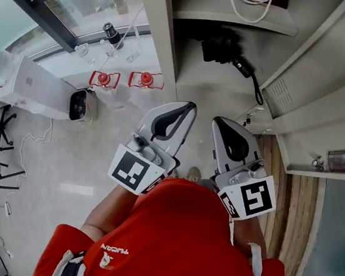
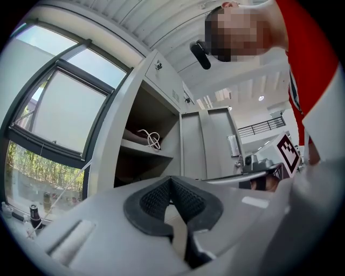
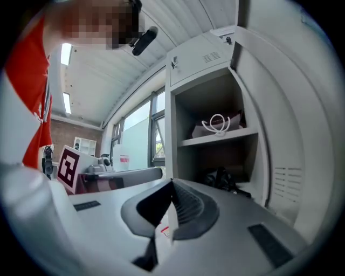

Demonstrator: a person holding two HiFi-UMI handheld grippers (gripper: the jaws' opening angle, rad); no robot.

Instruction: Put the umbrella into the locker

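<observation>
Tongs first, nearest the body: L tongs (image 1: 191, 105) and R tongs (image 1: 218, 120) stick out side by side past the red shirt (image 1: 177, 242), roughly level, both aimed at 12 o'clock in head view. L tongs' ribbed black pads (image 2: 186, 199) meet at the tips, nothing btwn them. Same for R tongs: pads (image 3: 188, 207) pressed together, empty. Shells are smooth grey-white plastic, w/ a marker cube (image 1: 135, 170) at the rear of each.

Key relation: umbrella (image 1: 222, 46) isn't in either grip. It lies beyond the tips, in the lower compartment (image 3: 215, 156) of the open locker (image 3: 199, 59), so the task looks near done. From R tongs it's at approx 12 o'clock, from L tongs approx 1 o'clock. R is prob. marginally nearer, esp. to the thin black tail (strap or handle, can't tell) trailing toward 4 o'clock. Long axis in head view runs approx 10-to-4, slanted across the compartment, not parallel w/ the tongs. In the right gripper view it shows as a dark lump at 1 o'clock above the pads.

Materials: umbrella = crumpled matt black fabric, soft bundle, would prob. give under a pinch. Locker = pale painted sheet metal, hard square edges. Its door (image 1: 316, 52), w/ vent slots, stands swung open at 2 o'clock. Farther up, upper shelf (image 3: 215, 139) carries a looped white cable (image 3: 218, 124), thin and glossy.
</observation>
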